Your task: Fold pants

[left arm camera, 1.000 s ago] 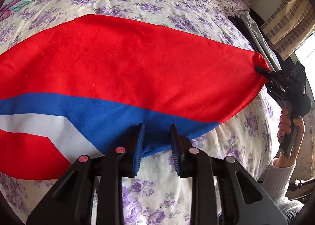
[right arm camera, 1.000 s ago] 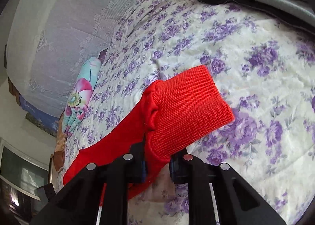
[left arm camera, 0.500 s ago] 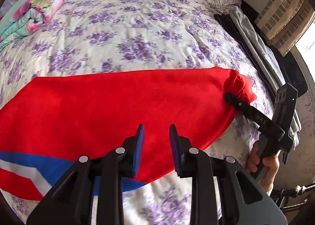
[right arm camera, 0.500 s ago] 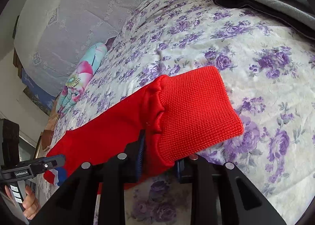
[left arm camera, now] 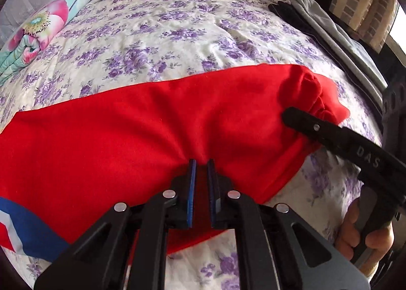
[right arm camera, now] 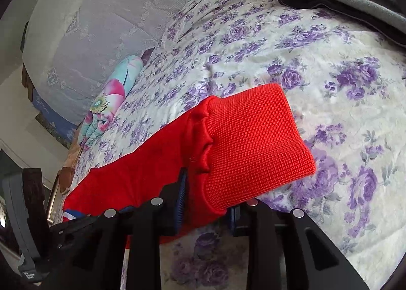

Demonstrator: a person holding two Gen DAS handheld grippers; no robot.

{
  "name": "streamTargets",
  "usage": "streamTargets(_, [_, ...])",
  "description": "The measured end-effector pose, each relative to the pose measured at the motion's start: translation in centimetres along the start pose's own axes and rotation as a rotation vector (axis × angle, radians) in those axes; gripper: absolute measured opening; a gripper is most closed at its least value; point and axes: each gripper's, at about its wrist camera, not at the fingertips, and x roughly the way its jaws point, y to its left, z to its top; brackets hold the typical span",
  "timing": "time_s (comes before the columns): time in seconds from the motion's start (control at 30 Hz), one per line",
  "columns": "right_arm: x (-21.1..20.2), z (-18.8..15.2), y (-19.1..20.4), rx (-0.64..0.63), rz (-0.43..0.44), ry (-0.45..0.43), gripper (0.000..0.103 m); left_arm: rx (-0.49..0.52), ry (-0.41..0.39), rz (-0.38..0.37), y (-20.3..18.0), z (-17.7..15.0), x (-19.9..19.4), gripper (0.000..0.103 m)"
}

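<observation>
Surface: bed with a purple-flowered quilt (left arm camera: 177, 36); a rolled floral blanket (left arm camera: 38, 33) lies toward its far left corner, grey and black clothes (left arm camera: 327, 33) along its right edge.
Task item: red pants (left arm camera: 127, 125) lie flat lengthwise near the bed's front edge; blue and white stripes (left arm camera: 25, 229) show at the left end, the ribbed cuff (right arm camera: 253, 147) at the right end.
Left gripper (left arm camera: 201, 175): jaws have just been closing; now pinched on the pants' near edge, mid-leg.
Right gripper (right arm camera: 206, 203): jaws have just been opening, part spread; cuff fabric sits between them, pad contact cannot be told.
Progress: legs appear laid one over the other. Crosswise folds not yet made.
</observation>
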Motion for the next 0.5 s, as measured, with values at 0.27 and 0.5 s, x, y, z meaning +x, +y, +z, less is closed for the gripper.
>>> streamTargets(0.27, [0.2,0.0,0.4,-0.014,-0.038,0.003,0.027,-0.054,0.027,-0.15,2.1,0.0,-0.2,0.007])
streamTargets(0.5, [-0.5,1.1,7.1,-0.256,-0.321,0.027,0.021,-0.208,-0.077,-0.111,13.6,-2.5,-6.5,0.007])
